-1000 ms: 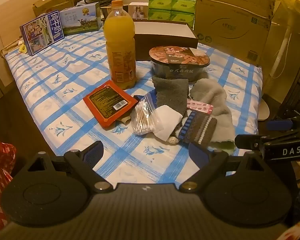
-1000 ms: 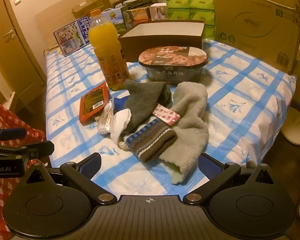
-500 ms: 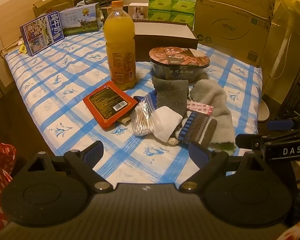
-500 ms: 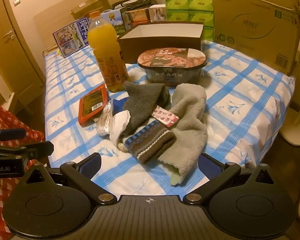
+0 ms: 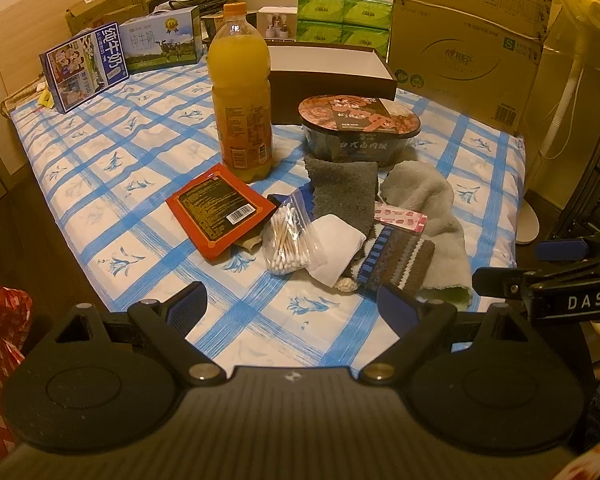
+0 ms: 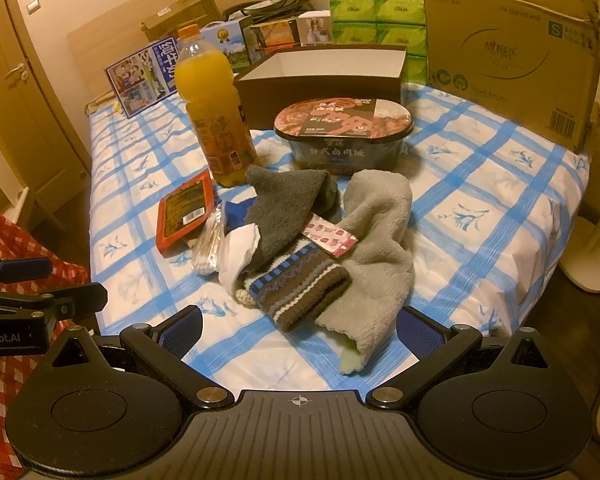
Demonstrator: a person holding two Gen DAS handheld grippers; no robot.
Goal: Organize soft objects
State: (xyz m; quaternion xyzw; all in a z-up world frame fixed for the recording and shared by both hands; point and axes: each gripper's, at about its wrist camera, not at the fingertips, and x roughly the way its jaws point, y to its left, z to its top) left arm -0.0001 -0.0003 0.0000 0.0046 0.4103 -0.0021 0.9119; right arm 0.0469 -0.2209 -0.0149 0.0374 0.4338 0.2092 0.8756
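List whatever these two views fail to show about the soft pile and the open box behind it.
- Brown box: its floor is hidden by the near wall in both views.
- Blue item: mostly buried under the dark grey sock and cotton swab bag; unidentifiable.
- Striped sock: its far end lies under the grey sock.
- Pink packet: print too small to read.

Legible markings:
- "DAS" on the right gripper, near right, left wrist view.
- "Robot.AI" on the left gripper, near left, right wrist view.
- "纯牛奶" on two milk cartons, far left.
- "S" on the cardboard box, far right.
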